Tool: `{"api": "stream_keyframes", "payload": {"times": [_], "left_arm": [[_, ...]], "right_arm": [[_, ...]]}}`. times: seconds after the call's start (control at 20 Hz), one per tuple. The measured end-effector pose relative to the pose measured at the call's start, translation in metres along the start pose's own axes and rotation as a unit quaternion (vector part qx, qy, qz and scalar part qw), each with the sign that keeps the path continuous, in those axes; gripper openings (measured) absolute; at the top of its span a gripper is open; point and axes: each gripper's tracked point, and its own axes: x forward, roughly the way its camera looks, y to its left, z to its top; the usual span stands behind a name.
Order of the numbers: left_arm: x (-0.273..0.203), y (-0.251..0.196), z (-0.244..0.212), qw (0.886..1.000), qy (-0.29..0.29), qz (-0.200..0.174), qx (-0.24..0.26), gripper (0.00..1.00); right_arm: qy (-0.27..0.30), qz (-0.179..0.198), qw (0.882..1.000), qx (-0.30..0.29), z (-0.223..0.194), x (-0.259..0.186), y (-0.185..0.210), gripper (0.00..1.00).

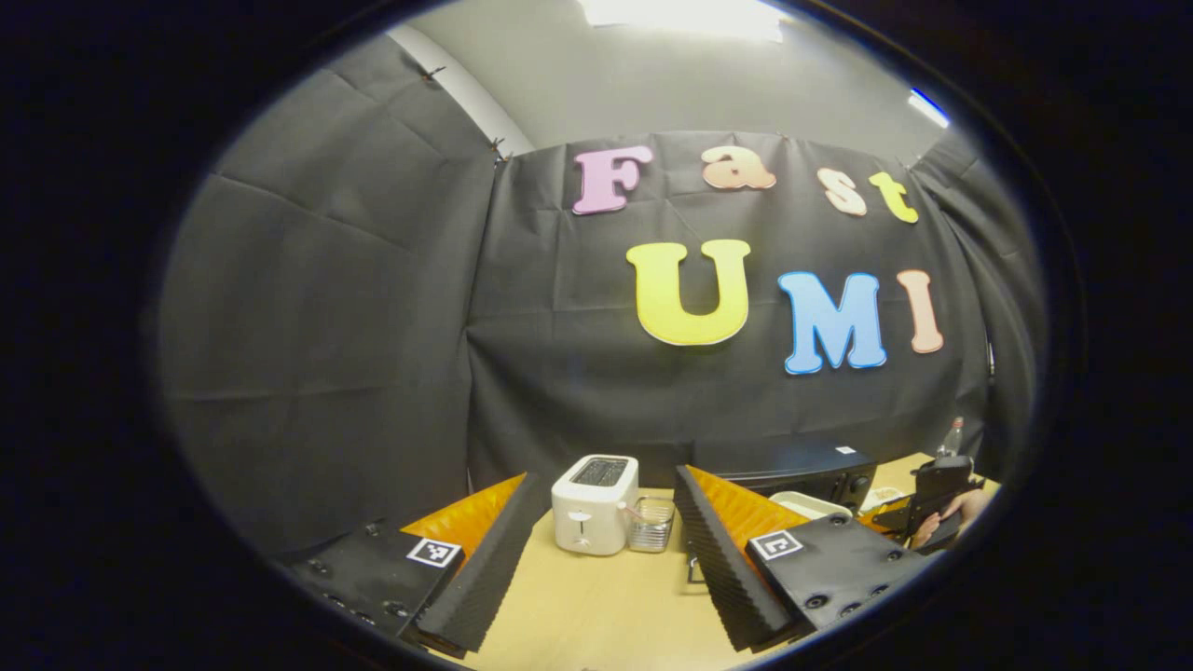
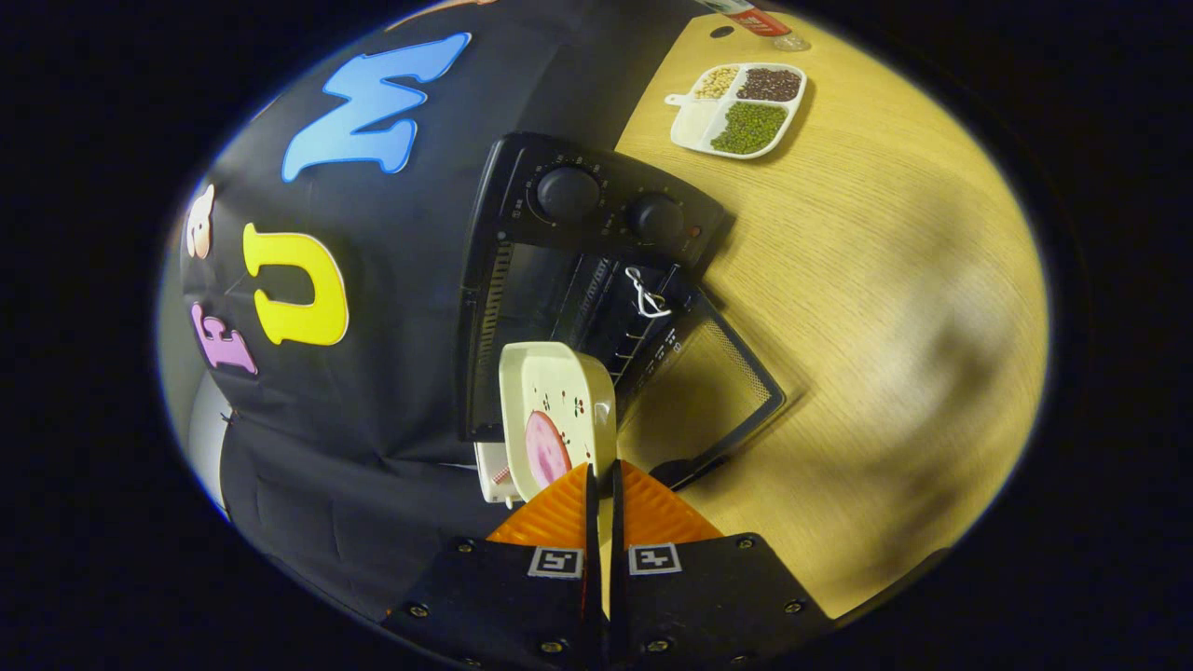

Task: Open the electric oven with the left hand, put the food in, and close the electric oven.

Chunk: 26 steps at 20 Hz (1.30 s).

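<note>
Our right tool (image 2: 602, 485) pinches the plate (image 2: 559, 410) rim; we keep it level entering the oven (image 2: 578, 280); left tool (image 1: 596, 550) gapes wide.

A black cloth wall (image 1: 373, 373) hangs in creased panels behind the pale wooden table (image 1: 606, 606). Above the cloth, a grey ceiling (image 1: 652, 84) carries a bright light panel (image 1: 685, 14).

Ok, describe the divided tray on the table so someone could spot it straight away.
Start at the black oven with its door down on the wooden table. Past its two knobs lies a white divided tray, apart from the oven, holding separate pale, dark and green fillings.
</note>
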Motion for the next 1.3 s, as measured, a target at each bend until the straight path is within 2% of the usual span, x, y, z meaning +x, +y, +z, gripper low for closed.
{"api": "stream_keyframes", "payload": {"times": [0.45, 0.85, 1.25, 1.3], "left_arm": [[0.013, 0.024, -0.016, 1.0, 0.021, -0.002, 0.008, 1.0], [0.008, 0.048, -0.021, 0.999, 0.039, 0.017, 0.022, 1.0], [-0.004, 0.05, -0.019, 0.998, 0.046, 0.035, 0.032, 1.0], [-0.007, 0.048, -0.018, 0.998, 0.044, 0.035, 0.033, 0.95]], "right_arm": [[-0.08, 0.002, 0.994, 0.078, 0.019, 0.06, 0.014, 0.04], [-0.145, 0.017, 0.978, 0.147, 0.041, 0.103, 0.024, 0.04], [-0.178, 0.022, 0.968, 0.173, 0.053, 0.12, 0.034, 0.04], [-0.175, 0.02, 0.969, 0.171, 0.05, 0.122, 0.035, 0.06]]}}
